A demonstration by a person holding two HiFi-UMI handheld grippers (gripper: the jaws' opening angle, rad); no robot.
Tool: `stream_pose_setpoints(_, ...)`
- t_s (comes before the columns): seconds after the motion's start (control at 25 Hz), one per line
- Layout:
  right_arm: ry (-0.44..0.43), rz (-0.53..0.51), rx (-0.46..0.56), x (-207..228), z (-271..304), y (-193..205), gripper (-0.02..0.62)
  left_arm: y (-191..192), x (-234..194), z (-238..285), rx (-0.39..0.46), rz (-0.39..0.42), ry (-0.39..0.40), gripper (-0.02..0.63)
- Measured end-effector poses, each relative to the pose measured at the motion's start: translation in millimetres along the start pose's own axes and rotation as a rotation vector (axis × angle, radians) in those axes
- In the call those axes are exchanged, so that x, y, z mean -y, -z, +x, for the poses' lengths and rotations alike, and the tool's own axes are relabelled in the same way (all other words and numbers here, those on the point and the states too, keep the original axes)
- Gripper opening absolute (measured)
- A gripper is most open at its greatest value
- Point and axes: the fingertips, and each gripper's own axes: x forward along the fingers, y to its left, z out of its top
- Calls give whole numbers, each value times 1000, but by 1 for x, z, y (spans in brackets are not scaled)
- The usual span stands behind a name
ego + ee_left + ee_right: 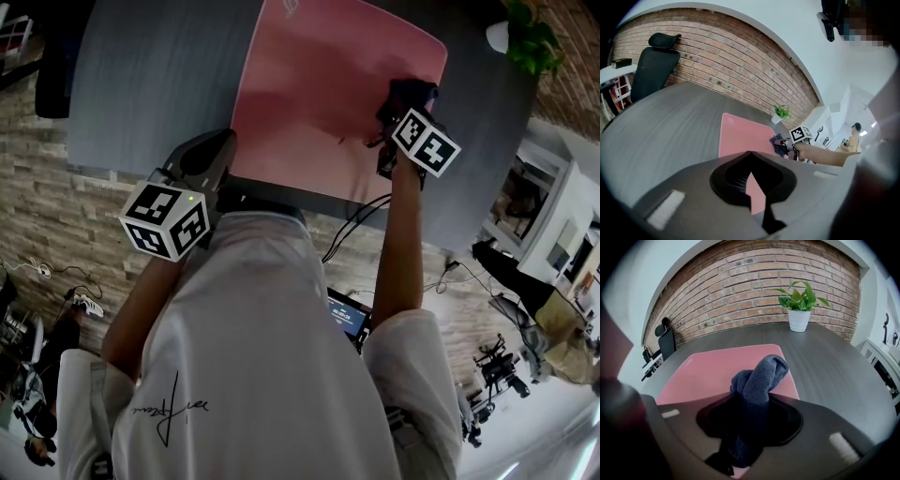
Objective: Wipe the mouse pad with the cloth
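On the right side of the pink mouse pad [309, 103], the right gripper [396, 127] is clamping a bunched dark-blue cloth [759, 378] and holding it down at the pad surface. The left gripper [750, 157] is sitting at the pad's near-left corner, jaws closed on nothing. Judgement: wiping is under way. No wiped trace is showing, so I am counting centre and left as outstanding.
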Motion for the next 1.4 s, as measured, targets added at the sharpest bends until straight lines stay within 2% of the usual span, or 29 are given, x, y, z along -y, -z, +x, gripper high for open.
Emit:
stream_pose_setpoints(0.48,-38,-37,-17,-34,3,5,147,-2,-9,-9,13,-3,2,9)
stream_pose_setpoints(1.0,-71,-58,-11,-57,-24,26,147,0,-3,-19,37,10,30,9)
stream_pose_setpoints(1.4,-104,-60,48,-79,-59,27,140,-18,5,-26,90,48,77,8)
